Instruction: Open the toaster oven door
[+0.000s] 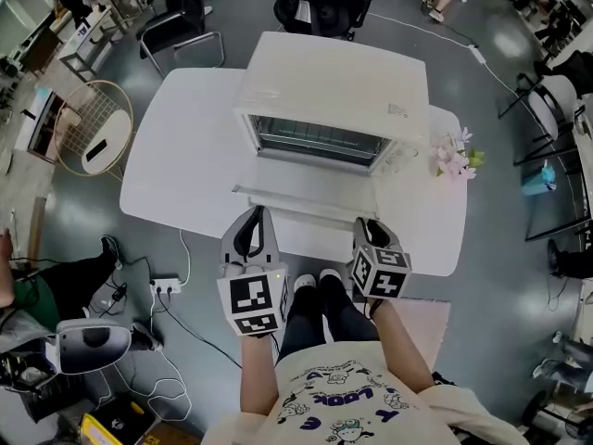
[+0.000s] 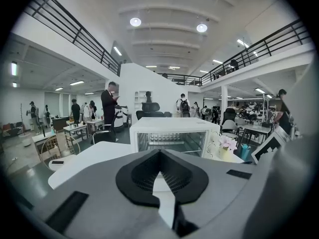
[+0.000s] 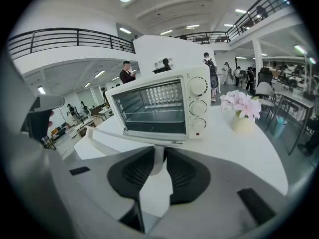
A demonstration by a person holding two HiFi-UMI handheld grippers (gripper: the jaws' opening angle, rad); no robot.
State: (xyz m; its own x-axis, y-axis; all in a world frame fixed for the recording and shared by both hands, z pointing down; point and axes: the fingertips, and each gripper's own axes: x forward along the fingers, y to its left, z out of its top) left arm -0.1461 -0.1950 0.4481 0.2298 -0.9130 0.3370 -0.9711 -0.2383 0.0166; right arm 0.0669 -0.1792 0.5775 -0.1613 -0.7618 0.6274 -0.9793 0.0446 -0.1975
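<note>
While the white table (image 1: 185, 156) is carrying the toaster oven (image 1: 334, 82) near its middle, the oven's door (image 1: 306, 196) is lying dropped almost level toward you, so you are finishing the swing, by my judgement, rather than starting it. Your right tool (image 3: 160, 148) is standing narrow and pinching the door's handle (image 3: 159, 165), with a pad pressing on either side. Your left tool (image 2: 159, 152) is hanging closed with nothing in it, near the front edge of the door toward its left end. To end the step well, you should be following the hinge's arc downward, easing the door rather than tugging, so that the oven is not sliding toward you; the free left tool is waiting close enough to steady it. The hinges are hiding under the door. No view is showing whether the door is resting on the table or stopping above it, nor whether the left tool is touching the door.
</note>
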